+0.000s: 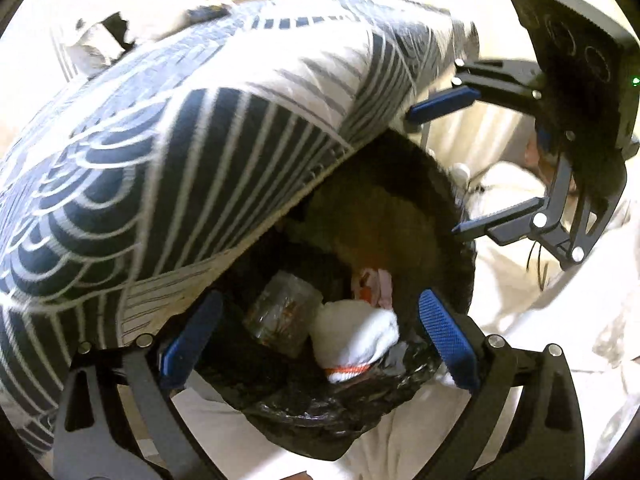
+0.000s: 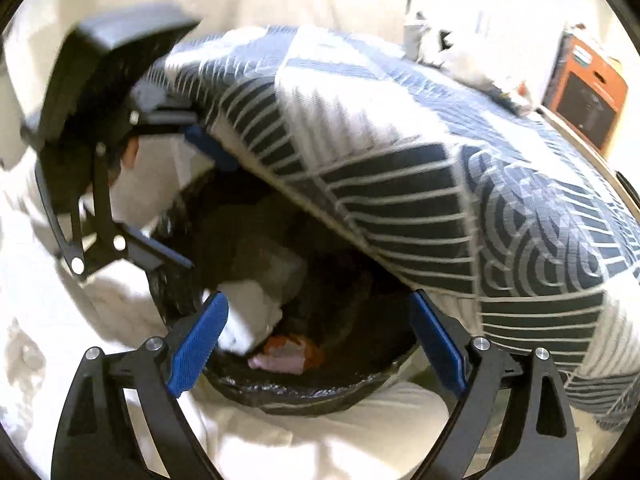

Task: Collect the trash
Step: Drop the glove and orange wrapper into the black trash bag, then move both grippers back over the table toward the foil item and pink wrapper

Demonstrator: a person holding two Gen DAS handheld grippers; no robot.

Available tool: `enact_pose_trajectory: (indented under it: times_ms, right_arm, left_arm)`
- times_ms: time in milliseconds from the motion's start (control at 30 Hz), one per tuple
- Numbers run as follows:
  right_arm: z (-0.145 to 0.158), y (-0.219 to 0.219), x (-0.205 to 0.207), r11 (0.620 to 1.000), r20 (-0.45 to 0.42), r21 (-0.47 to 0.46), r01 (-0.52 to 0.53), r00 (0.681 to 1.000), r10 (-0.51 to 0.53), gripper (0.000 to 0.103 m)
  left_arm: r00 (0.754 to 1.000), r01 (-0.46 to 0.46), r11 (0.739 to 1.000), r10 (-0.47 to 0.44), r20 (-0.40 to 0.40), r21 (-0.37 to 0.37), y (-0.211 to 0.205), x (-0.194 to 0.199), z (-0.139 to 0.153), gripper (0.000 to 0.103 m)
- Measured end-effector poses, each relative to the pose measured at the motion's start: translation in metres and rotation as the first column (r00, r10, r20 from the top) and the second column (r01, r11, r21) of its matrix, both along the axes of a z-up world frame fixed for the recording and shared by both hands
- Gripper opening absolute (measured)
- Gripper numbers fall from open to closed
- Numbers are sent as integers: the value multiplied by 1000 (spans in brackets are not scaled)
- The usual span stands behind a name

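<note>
A bin with a black liner stands below both grippers, partly under the edge of a blue-and-white patterned quilt. In it lie a white sock with an orange stripe, a clear plastic wrapper and pink and orange scraps. My left gripper is open and empty above the bin's mouth. My right gripper is open and empty over the bin from the other side; it shows in the left wrist view too. The sock and the scraps show there.
The quilt covers a bed and overhangs the bin. White bedding lies around the bin on the floor side. An orange and black box stands at the bed's far end, with crumpled white items on the quilt.
</note>
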State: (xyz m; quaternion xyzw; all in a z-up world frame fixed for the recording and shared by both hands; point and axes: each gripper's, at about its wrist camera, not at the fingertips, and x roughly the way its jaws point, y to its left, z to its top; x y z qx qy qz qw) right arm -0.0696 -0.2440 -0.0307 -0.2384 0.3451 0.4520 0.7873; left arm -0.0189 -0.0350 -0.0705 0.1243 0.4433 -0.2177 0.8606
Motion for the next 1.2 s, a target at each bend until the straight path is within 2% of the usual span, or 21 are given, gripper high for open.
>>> enact_pose_trajectory:
  times_ms: [133,500,800,1100,1200]
  right_arm:
    - [21,-10,-6,996,64,68,55,996,-60,90]
    - [65,-22,7,970,81,193,145,983,-163,95]
    - [103,-24,40,938,63,259,229,965,-253,95]
    - [128,-6,89,924,89,242,297,941,-326,95]
    - [129,3,108,927,42,219,305,946,-321,95]
  left_arm:
    - [997,-43,999,45,69,-32,0,-12,12,97]
    - [966,-88,992,106,237,-88,12,-28,59,97]
    - [940,-171,975,204,272,-139,40,-6,94,97]
    - [920,-198,970,234,313,-142,58,29,125,97]
    - [918,-211,968,245,311,-139,65,47,134,97]
